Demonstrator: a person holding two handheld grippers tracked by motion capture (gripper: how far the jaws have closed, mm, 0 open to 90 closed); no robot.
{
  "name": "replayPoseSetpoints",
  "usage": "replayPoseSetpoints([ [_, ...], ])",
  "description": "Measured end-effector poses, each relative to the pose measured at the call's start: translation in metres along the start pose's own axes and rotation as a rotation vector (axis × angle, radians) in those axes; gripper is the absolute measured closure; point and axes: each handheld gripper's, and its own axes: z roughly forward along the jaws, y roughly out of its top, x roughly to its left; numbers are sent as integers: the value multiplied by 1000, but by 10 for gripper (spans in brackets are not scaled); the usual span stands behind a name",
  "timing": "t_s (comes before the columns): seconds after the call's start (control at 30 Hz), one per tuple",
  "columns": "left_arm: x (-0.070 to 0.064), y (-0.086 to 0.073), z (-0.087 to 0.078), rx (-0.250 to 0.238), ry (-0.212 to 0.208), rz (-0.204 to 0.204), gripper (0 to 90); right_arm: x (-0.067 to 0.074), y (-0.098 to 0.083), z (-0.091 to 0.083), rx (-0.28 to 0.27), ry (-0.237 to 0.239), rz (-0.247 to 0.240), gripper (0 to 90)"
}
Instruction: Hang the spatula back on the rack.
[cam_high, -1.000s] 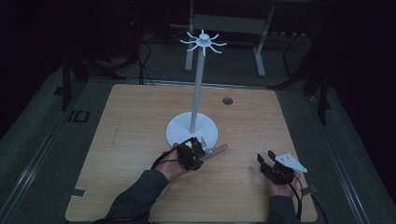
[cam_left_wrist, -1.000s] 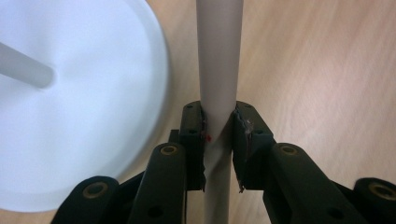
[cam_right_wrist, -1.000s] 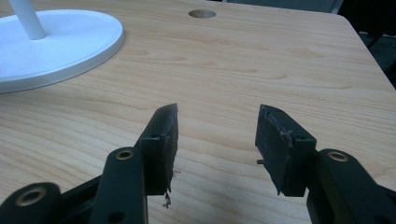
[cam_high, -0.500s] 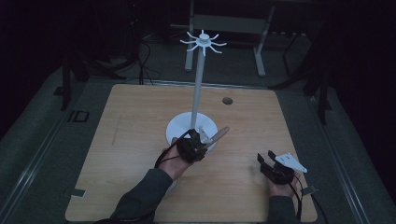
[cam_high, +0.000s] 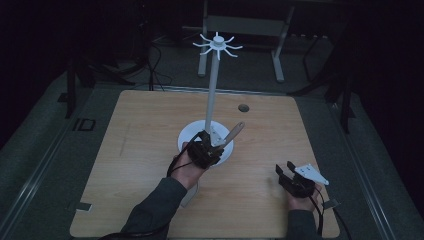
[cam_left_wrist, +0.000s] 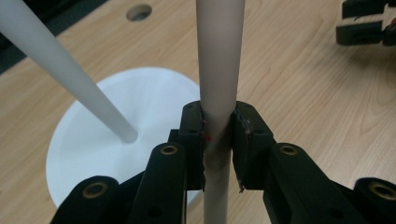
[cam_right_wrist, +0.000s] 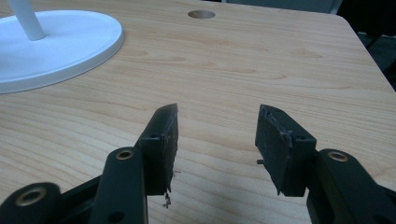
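Pale wooden rod (cam_left_wrist: 219, 70), smooth and round, sits pinched between left gripper (cam_left_wrist: 218, 140) fingers.

Left gripper view: wooden rod (cam_left_wrist: 219, 60) is cut off by top and bottom edges; its clamped stretch is hidden between the tool's pads. White stand's pole (cam_left_wrist: 60, 65) is cut at upper left. Right gripper view: stand base (cam_right_wrist: 56, 42) is cropped at the left edge.
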Motion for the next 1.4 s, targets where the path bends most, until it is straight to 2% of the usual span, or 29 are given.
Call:
replayPoseSetpoints([
  [0.3, -1, 5, -10, -78, 10, 16, 755, 0, 0, 0, -1, 0, -1, 487],
  [0.63, 5, 9, -22, -140, 45, -23, 755, 0, 0, 0, -1, 0, -4, 487],
  [0.97, 5, 15, -31, -207, 77, -55, 755, 0, 0, 0, -1, 0, -2, 487],
  [1.4, 7, 20, -37, -253, 99, -84, 756, 0, 0, 0, -2, -1, -2, 487],
])
